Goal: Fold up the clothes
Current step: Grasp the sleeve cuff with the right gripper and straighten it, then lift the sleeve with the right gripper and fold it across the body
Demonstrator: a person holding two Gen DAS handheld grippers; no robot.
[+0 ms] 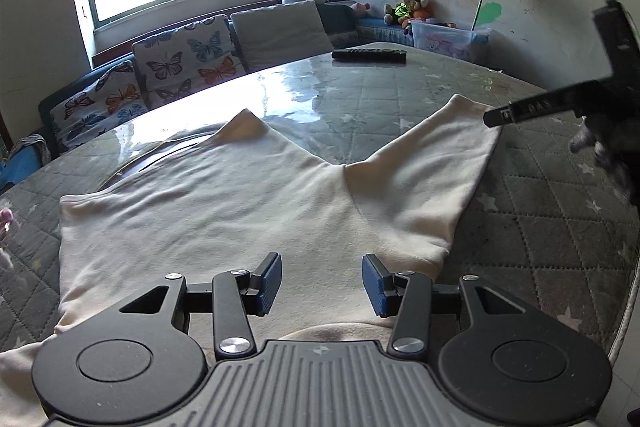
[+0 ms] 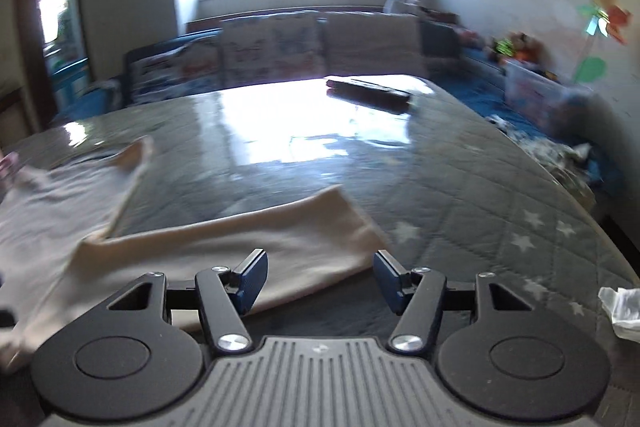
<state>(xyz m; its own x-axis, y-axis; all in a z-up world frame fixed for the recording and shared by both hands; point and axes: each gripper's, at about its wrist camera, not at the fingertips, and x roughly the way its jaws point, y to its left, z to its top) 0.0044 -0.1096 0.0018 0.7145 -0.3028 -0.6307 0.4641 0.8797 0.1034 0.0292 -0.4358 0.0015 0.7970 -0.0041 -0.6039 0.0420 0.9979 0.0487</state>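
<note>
A cream garment (image 1: 224,211) lies spread flat on the grey quilted table (image 1: 540,211), with one part pointing to the far left and one (image 1: 432,163) to the far right. My left gripper (image 1: 322,283) is open and empty, just above the garment's near part. My right gripper (image 2: 320,281) is open and empty, over the near edge of the right part (image 2: 280,231); its view is blurred. In the left wrist view the right gripper (image 1: 560,103) shows at the right edge, near that part's tip.
A black remote control (image 1: 369,55) lies at the table's far side, also in the right wrist view (image 2: 368,93). A sofa with butterfly cushions (image 1: 180,63) stands behind the table. A plastic box (image 1: 448,39) and toys sit far right. A crumpled white plastic piece (image 2: 624,311) lies near right.
</note>
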